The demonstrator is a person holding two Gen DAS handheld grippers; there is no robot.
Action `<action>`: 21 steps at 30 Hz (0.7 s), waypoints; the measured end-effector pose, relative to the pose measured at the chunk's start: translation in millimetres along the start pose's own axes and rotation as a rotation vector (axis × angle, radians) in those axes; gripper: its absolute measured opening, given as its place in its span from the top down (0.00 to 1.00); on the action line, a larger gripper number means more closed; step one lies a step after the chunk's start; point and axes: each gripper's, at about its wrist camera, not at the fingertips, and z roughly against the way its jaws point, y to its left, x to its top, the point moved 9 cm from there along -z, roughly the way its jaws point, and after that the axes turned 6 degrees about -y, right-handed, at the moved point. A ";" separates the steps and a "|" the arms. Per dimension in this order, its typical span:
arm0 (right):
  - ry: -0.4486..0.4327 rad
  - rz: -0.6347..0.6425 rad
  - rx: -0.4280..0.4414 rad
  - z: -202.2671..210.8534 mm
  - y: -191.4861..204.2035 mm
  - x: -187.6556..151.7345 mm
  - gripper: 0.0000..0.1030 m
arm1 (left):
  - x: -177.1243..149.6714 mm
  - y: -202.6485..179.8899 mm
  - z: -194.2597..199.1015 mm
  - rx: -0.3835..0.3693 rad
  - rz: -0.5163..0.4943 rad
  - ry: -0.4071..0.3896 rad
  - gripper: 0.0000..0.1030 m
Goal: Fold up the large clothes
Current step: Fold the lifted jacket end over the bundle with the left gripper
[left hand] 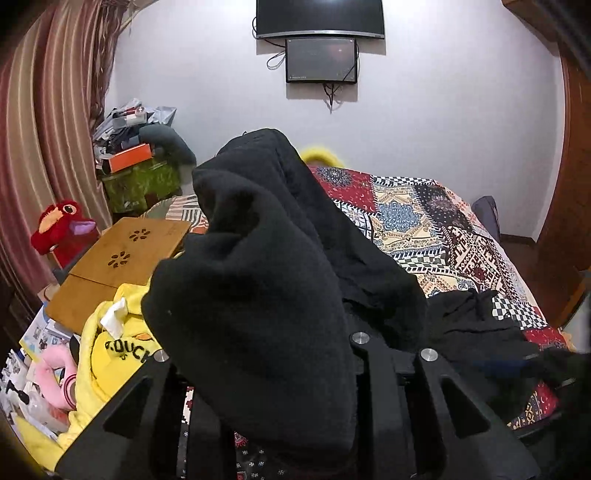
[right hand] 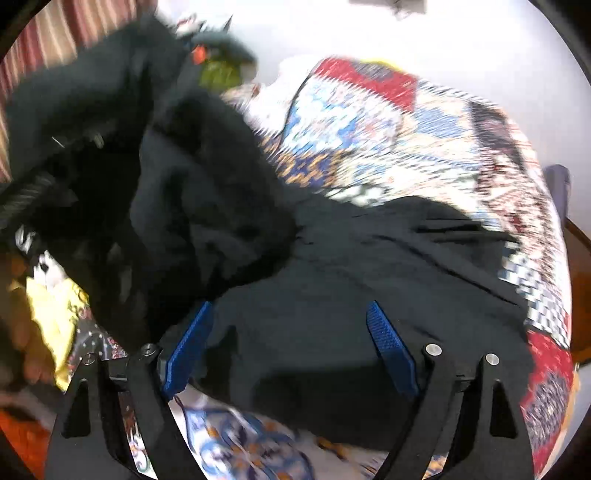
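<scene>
Left tool (left hand: 291, 354) fingertips buried under black garment (left hand: 258, 295); right wrist view blurred; television (left hand: 320, 18) cut off at top.

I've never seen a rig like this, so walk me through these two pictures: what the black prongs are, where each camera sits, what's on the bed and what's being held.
There is no robot here. A person holds a two-finger gripper in each hand, and each one carries a wide-angle camera looking forward along its fingers.

The left wrist view shows the left gripper nearly closed on a lifted fold of a black garment, which drapes over it and hides the fingertips.

The blurred right wrist view shows the right gripper, its blue pads wide apart over the same black garment, gripping nothing.

The garment lies on a patchwork bedspread. Beside the bed sit a wooden lap tray, yellow clothing and a red plush toy.
</scene>
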 end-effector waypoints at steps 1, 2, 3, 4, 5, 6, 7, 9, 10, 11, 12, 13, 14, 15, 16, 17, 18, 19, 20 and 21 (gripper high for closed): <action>-0.023 -0.015 -0.046 14.1 -16.0 -3.4 0.19 | 0.5 -0.4 -0.6 0.001 -0.004 0.001 0.77; -0.035 -0.023 -0.079 20.9 -26.3 -6.0 0.19 | 0.5 -1.2 -0.3 0.002 -0.010 0.001 0.77; -0.048 -0.042 -0.136 31.2 -44.9 -12.5 0.19 | 1.1 -2.4 0.8 0.003 -0.013 0.001 0.77; -0.049 -0.058 -0.174 36.3 -58.2 -18.3 0.19 | 1.6 -4.5 1.5 0.005 -0.018 0.000 0.77; -0.040 -0.081 -0.205 39.0 -73.4 -25.4 0.19 | 1.8 -5.6 2.8 0.004 -0.023 -0.002 0.77; -0.020 -0.116 -0.225 39.7 -88.9 -37.0 0.19 | 3.5 -7.9 4.0 0.004 -0.027 -0.005 0.77; 0.002 -0.153 -0.231 37.6 -100.3 -48.2 0.19 | 5.3 -11.6 5.4 0.001 -0.030 -0.009 0.77; 0.026 -0.245 -0.191 30.3 -114.8 -65.0 0.18 | 10.0 -20.9 8.7 -0.011 -0.041 -0.017 0.77; 0.020 -0.289 -0.163 28.4 -118.4 -69.3 0.18 | 13.3 -28.0 11.0 -0.019 -0.051 -0.024 0.77; 0.014 -0.310 -0.147 27.4 -119.7 -70.6 0.17 | 15.6 -33.9 12.7 -0.027 -0.060 -0.029 0.77; 0.009 -0.320 -0.135 25.6 -120.9 -70.8 0.16 | 18.9 -42.7 14.9 -0.041 -0.071 -0.034 0.77; 0.005 -0.321 -0.125 24.1 -122.2 -70.5 0.16 | 22.2 -52.1 16.9 -0.058 -0.082 -0.037 0.77; 0.005 -0.323 -0.117 21.6 -118.9 -71.6 0.15 | 25.7 -65.3 19.2 -0.081 -0.096 -0.041 0.77; 0.008 -0.337 -0.105 19.0 -120.7 -72.8 0.15 | 27.7 -75.2 20.6 -0.097 -0.106 -0.045 0.77; 0.008 -0.350 -0.095 17.0 -120.7 -72.5 0.15 | 30.2 -89.5 22.5 -0.122 -0.121 -0.050 0.77; 0.010 -0.366 -0.081 16.6 -121.1 -74.2 0.15 | 32.0 -104.5 24.1 -0.149 -0.135 -0.052 0.77; 0.010 -0.373 -0.070 18.2 -117.8 -77.7 0.15 | 32.6 -115.4 24.9 -0.170 -0.142 -0.052 0.77; 0.011 -0.387 -0.059 17.3 -119.4 -78.9 0.15 | 32.7 -131.1 25.6 -0.202 -0.154 -0.048 0.77; 0.011 -0.393 -0.051 16.5 -119.0 -78.2 0.15 | 31.7 -146.1 25.3 -0.231 -0.166 -0.042 0.77; 0.013 -0.403 -0.047 15.6 -120.0 -79.1 0.15 | 29.9 -157.2 24.1 -0.251 -0.176 -0.030 0.77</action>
